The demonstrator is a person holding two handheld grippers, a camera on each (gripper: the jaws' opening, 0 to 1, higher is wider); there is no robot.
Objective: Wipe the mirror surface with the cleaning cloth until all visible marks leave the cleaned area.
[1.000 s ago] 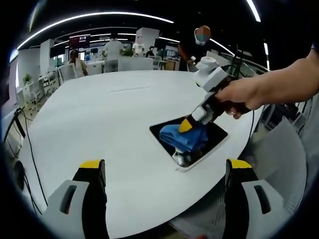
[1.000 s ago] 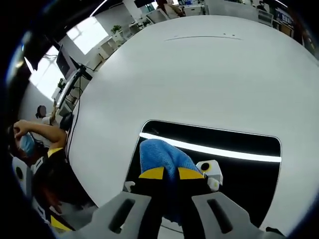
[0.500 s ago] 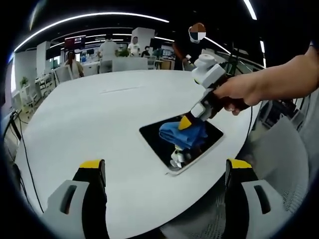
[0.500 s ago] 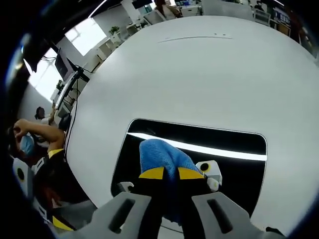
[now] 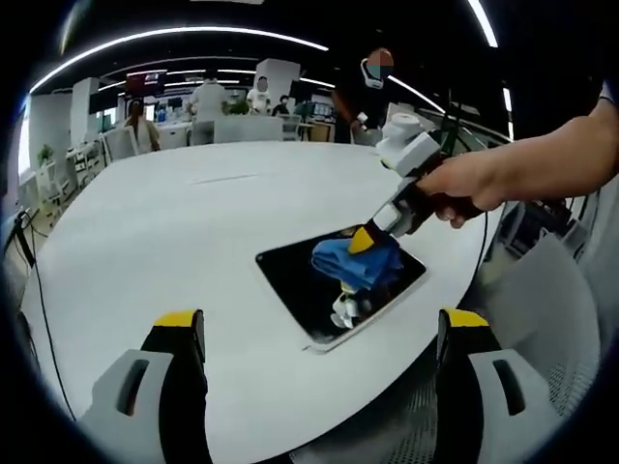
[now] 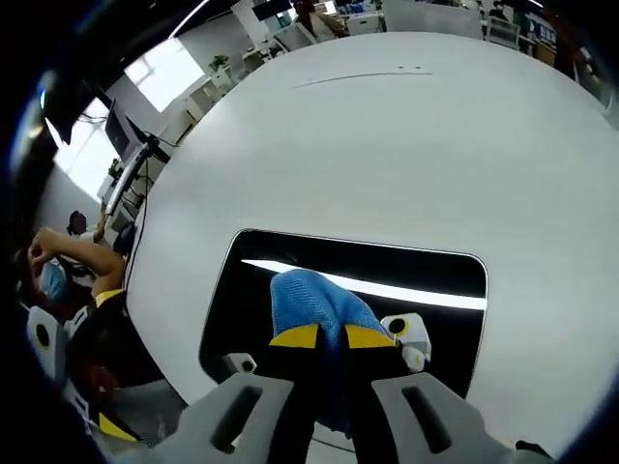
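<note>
Right gripper view shows the dark, glossy rectangular mirror with rounded corners (image 6: 290, 280) lying flat on the round white worktop (image 6: 406, 145), a bright ceiling light strip reflected across it from 9 to 3 o'clock. The crumpled blue cleaning cloth (image 6: 309, 304) rests on the glass at about 6 o'clock, pinched between the yellow-tipped jaws of the right hand-held gripper (image 6: 331, 337), which are drawn nearly together on the fabric. In the left gripper view the same mirror (image 5: 305, 285) sits near the worktop's (image 5: 174, 242) edge at roughly 3 o'clock of centre, with the cloth (image 5: 356, 261) bunched on its far right part under the right hand-held gripper (image 5: 363, 242), which a person's hand (image 5: 464, 186) holds from 2 o'clock. The left hand-held gripper (image 5: 324, 324) hangs off the worktop's near side, its jaws spread wide and holding nothing. Behind the worktop, at 12 o'clock, people stand among office desks.
</note>
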